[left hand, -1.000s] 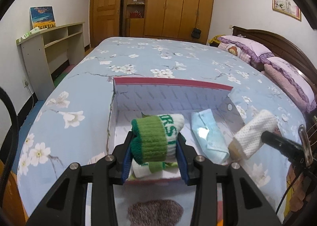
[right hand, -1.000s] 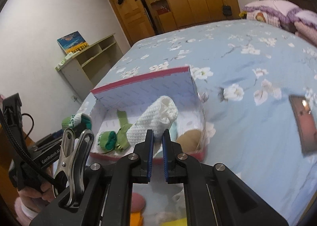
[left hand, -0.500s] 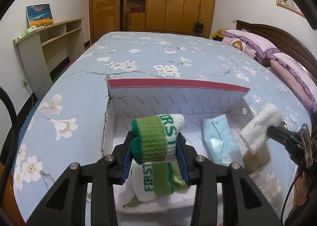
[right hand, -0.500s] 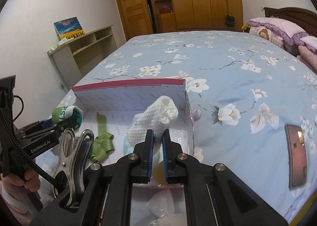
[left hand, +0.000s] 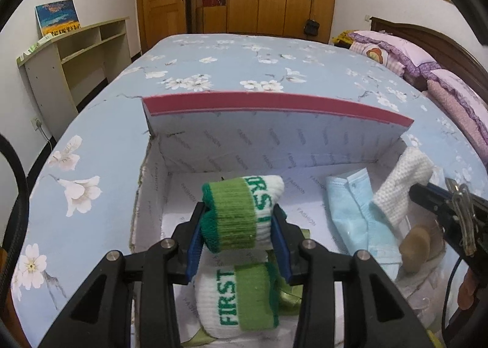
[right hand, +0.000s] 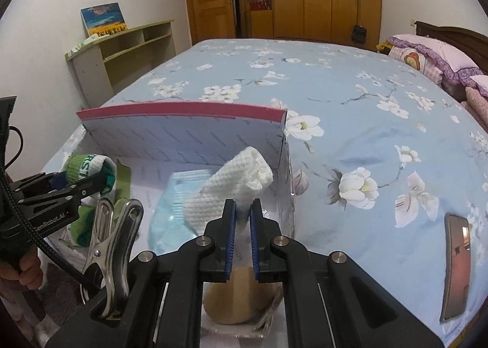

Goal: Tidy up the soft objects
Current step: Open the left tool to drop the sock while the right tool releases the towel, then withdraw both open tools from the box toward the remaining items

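An open box (left hand: 274,147) with a pink-edged lid (right hand: 183,134) stands on the bed. My left gripper (left hand: 241,223) is shut on a rolled green-and-white sock (left hand: 244,214), held over the box's left part; it also shows in the right wrist view (right hand: 88,169). A second "FIRST" sock (left hand: 241,299) lies in the box below it. My right gripper (right hand: 242,220) is shut on a rolled white waffle cloth (right hand: 235,183), held over the box's right part (left hand: 402,183). A light blue folded cloth (left hand: 353,214) lies in the box between them.
A tan round object (right hand: 241,302) lies in the box under the right gripper. A phone (right hand: 456,265) lies on the blue floral bedspread to the right. Pillows (left hand: 427,67) and a headboard are far right, a shelf unit (left hand: 76,52) left, wardrobes behind.
Both grippers have moved forward over the box with their loads. The second sock and the tan object now sit nearer below them.
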